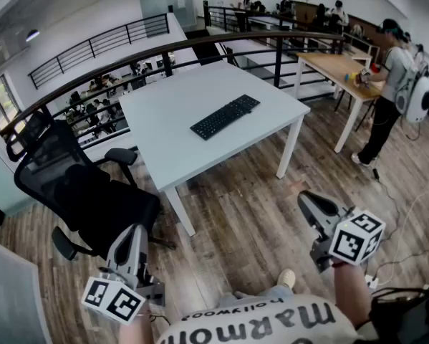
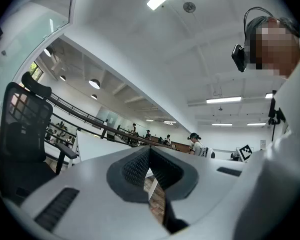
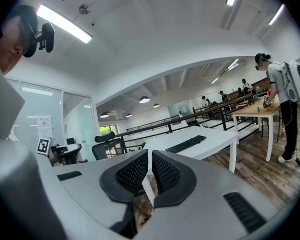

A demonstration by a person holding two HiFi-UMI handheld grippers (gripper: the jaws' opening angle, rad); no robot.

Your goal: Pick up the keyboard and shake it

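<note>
both grippers shut and empty, keyboard lying on the worktop

the left gripper point(image 1: 132, 233) and right gripper point(image 1: 304, 200) are held low over the wood floor point(image 1: 250, 213), each with its jaws pressed together on nothing. the keyboard point(image 1: 225, 116) lies flat on the white worktop point(image 1: 164, 131), well ahead of both grippers and touched by neither. a black chair point(image 1: 78, 185) stands just ahead of the left gripper, beside the worktop.

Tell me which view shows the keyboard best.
The head view: the keyboard lies whole, seen from above, on the table. The right gripper view shows it far off and edge-on; the left gripper view shows none of it.
</note>
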